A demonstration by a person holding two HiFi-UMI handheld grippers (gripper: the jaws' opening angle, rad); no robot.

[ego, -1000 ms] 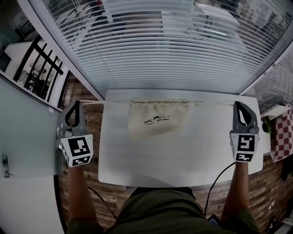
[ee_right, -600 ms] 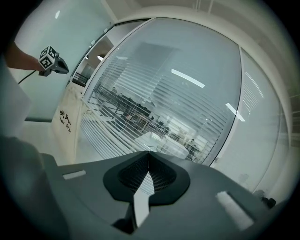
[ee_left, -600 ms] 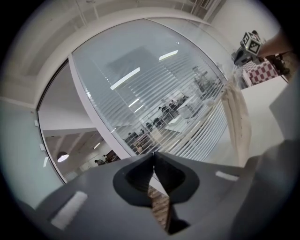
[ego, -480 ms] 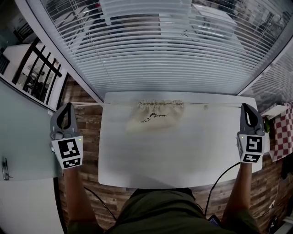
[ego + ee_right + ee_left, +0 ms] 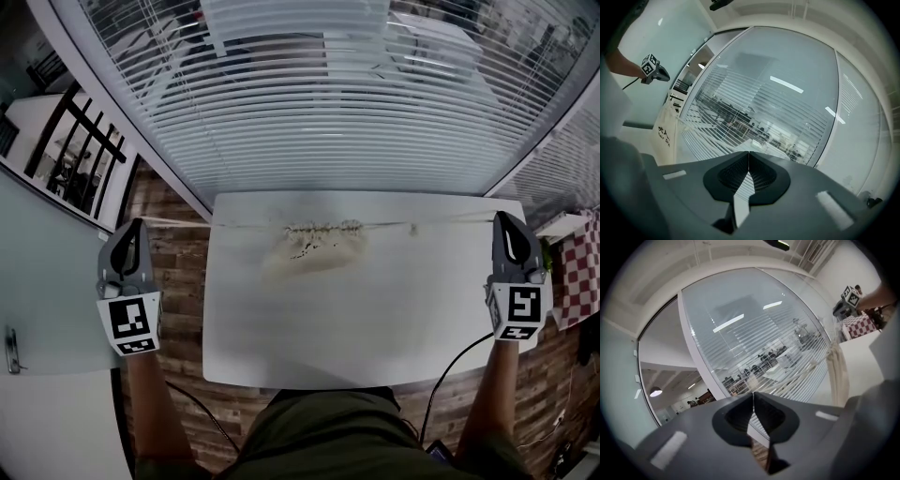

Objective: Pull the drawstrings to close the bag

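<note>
A cream cloth bag (image 5: pixel 314 251) with black print lies at the far middle of the white table (image 5: pixel 375 319). Its mouth (image 5: pixel 323 228) is bunched into tight gathers. A drawstring (image 5: pixel 202 223) runs taut from the mouth to my left gripper (image 5: pixel 132 228), which is past the table's left edge and shut on the cord. The other drawstring (image 5: pixel 450 222) runs taut to my right gripper (image 5: pixel 507 218) at the table's right edge, also shut on its cord. In the left gripper view the bag (image 5: pixel 838 371) hangs off to the right; in the right gripper view the bag (image 5: pixel 664 129) shows at the left.
A curved glass wall with white blinds (image 5: pixel 319 103) stands just behind the table's far edge. Wooden floor (image 5: pixel 173 234) shows at the left, a red checked cloth (image 5: pixel 574 272) at the right. A cable (image 5: pixel 445 370) runs down from the right gripper.
Both grippers have moved outward, the left one further left. The cords went taut and the bag's mouth has drawn from a wide opening into a narrow bunch.
</note>
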